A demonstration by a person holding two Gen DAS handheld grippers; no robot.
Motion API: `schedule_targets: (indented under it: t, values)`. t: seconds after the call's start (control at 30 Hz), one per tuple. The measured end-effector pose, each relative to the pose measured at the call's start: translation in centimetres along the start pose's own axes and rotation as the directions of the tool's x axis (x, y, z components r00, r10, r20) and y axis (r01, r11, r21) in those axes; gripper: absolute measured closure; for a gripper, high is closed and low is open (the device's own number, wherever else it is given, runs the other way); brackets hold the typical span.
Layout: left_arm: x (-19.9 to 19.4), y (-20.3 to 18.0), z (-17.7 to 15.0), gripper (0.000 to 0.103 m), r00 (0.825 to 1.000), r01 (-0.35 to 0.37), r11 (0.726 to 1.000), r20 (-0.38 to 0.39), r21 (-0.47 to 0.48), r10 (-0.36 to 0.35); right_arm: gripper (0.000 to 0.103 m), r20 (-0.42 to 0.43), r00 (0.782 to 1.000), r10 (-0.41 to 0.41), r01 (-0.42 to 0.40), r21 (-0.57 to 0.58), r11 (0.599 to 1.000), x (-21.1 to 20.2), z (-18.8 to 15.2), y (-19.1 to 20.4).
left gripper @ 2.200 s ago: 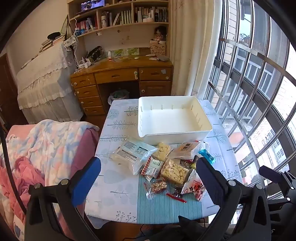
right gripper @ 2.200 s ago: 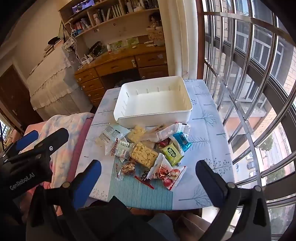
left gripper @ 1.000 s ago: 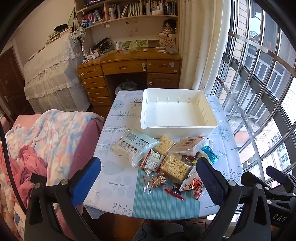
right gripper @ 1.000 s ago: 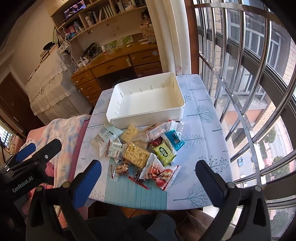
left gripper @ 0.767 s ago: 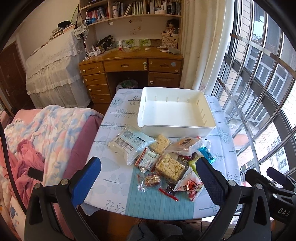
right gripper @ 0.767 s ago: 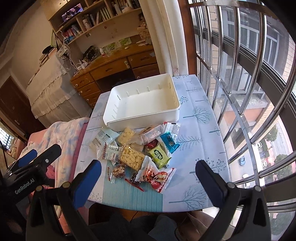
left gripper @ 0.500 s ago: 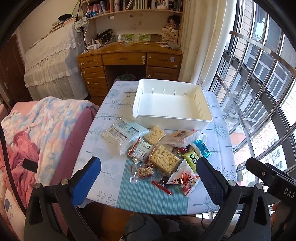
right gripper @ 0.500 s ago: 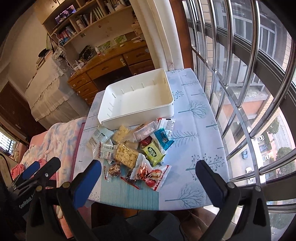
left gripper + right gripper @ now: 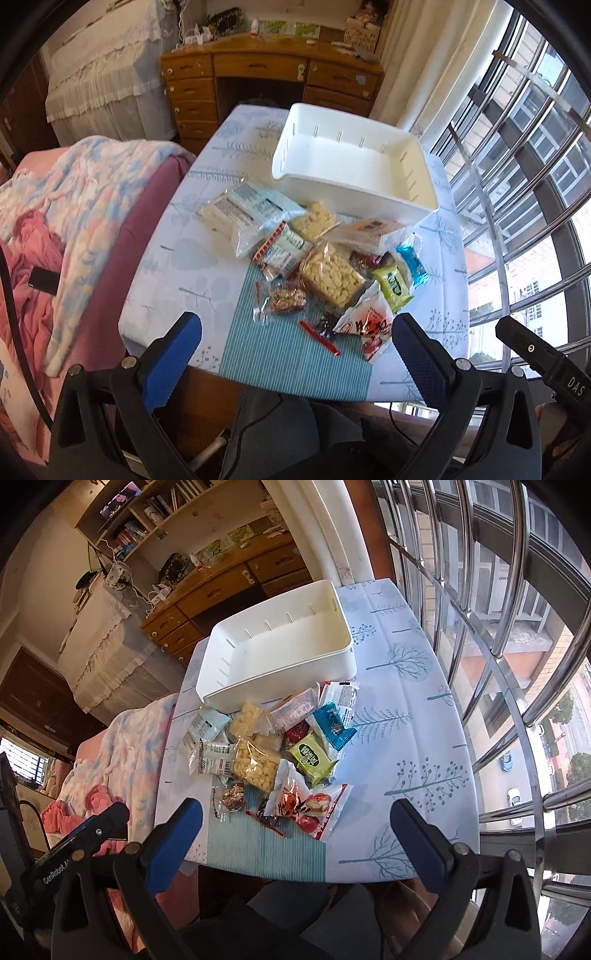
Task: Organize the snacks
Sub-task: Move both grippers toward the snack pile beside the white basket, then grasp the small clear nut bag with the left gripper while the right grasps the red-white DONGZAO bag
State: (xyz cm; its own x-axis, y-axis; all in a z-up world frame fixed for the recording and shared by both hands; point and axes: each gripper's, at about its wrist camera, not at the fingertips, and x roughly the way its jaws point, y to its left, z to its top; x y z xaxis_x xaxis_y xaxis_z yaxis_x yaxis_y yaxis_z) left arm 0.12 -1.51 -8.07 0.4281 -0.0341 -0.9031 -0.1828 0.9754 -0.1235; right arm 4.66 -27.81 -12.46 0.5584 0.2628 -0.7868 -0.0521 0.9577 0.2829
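So far nothing is sorted: the white bin sits empty, the snack pile untouched, and both grippers, left and right, gape wide, holding nothing.

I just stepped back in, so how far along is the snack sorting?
Nothing is sorted yet: the white bin is empty. Nothing is in hand; the left gripper and right gripper are both open above the table's near edge. Left: the whole snack pile beside the bin.
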Motion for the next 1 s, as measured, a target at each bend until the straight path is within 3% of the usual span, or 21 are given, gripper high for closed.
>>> schedule_targets:
  t: [0.23,0.53,0.67,0.87,1.0]
  values:
    - [3.5,0.1,0.4,0.001,0.994,-0.014,1.000,-0.111,-0.008,0.013,0.002,0.015,0.996,-0.087,0.088,-0.112,0.990,1.6,-0.4,0.0]
    - [9.5,0.3,0.6,0.001,0.963,-0.030,1.000,-0.268,0.005,0.031,0.002,0.081,0.990,-0.114,0.132,-0.279,0.951,4.1,-1.6,1.0]
    - [12.3,0.5,0.6,0.001,0.940,-0.040,0.999,-0.339,0.007,0.040,0.002,0.121,0.974,-0.194,0.225,-0.366,0.903,5.9,-2.2,1.8]
    - [17.1,1.1,1.0,0.001,0.893,-0.048,0.999,-0.448,0.004,0.045,0.002,0.105,0.974,-0.201,0.226,-0.466,0.855,8.9,-3.3,3.1]
    - [20.3,1.4,1.3,0.001,0.856,-0.055,0.998,-0.515,0.008,0.051,0.002,0.118,0.972,-0.203,0.235,-0.550,0.801,10.8,-4.4,4.3]
